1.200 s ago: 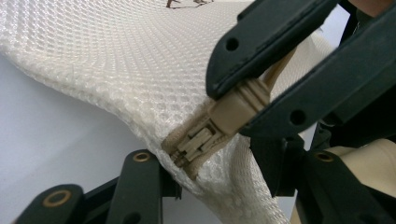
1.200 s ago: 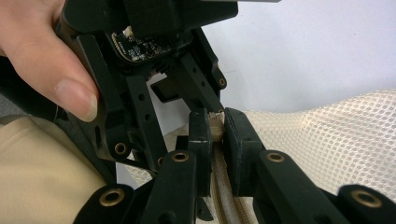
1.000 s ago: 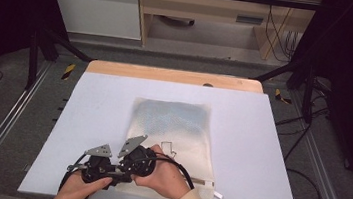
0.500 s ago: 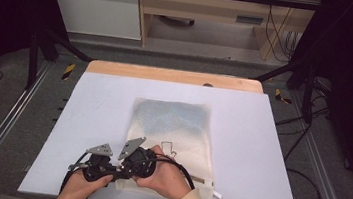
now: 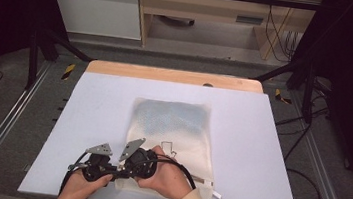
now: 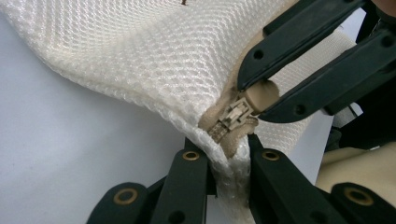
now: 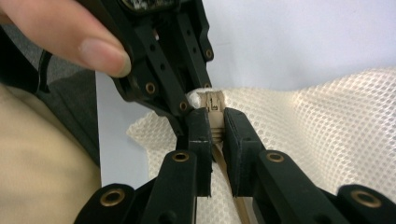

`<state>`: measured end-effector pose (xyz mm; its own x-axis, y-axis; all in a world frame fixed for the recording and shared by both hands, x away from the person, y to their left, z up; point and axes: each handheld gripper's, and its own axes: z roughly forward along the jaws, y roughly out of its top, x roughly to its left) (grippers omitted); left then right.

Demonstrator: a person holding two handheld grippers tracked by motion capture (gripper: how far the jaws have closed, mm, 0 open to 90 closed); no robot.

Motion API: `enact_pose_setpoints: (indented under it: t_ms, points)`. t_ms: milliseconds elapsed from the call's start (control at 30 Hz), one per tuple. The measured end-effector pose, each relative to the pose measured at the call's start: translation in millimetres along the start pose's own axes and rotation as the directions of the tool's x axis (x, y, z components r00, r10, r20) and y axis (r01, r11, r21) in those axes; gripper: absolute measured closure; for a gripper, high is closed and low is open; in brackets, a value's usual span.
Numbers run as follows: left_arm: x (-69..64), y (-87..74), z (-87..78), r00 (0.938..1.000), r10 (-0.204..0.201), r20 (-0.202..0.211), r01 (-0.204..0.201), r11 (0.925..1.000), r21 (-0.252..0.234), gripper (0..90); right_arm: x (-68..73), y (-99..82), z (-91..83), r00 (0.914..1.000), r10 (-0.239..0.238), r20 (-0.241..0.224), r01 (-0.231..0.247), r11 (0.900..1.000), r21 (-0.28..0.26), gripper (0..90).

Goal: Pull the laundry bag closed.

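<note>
Left gripper view: cream honeycomb-mesh bag (image 6: 154, 56), folded corner clamped in left gripper (image 6: 228, 161); at two o'clock, right gripper (image 6: 264, 100) clamped on beige zipper pull (image 6: 238, 114).

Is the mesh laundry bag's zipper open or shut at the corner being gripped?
Cannot tell. The zipper slider sits at the mesh laundry bag corner, but the teeth line is hidden behind the jaws in both gripper views.
</note>
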<state>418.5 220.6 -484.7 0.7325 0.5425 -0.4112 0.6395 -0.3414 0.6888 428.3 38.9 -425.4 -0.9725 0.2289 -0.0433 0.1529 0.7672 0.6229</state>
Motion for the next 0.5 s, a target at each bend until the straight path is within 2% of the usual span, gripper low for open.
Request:
enact_pose_setpoints:
  t_ms: [400, 467, 500]
  points:
    - [-5.2, 3.2, -2.9, 0.9996, 0.020, -0.019, -0.020, 0.9998, -0.005, 86.3, -1.6, -4.2, -5.3, 0.9998, 0.004, 0.021, -0.005, 0.9994, 0.033, 82.5]
    - [-5.4, 3.0, -3.2, 0.9998, 0.013, -0.015, -0.013, 0.9999, -0.001, 86.2, -1.8, -4.9, -4.8, 0.9998, 0.004, 0.019, -0.005, 0.9994, 0.033, 82.6]
    - [-4.3, 2.4, -3.4, 0.9997, 0.002, -0.026, -0.002, 1.0000, -0.002, 86.2, -0.3, -5.0, -5.2, 0.9999, 0.004, 0.016, -0.005, 0.9993, 0.037, 82.6]
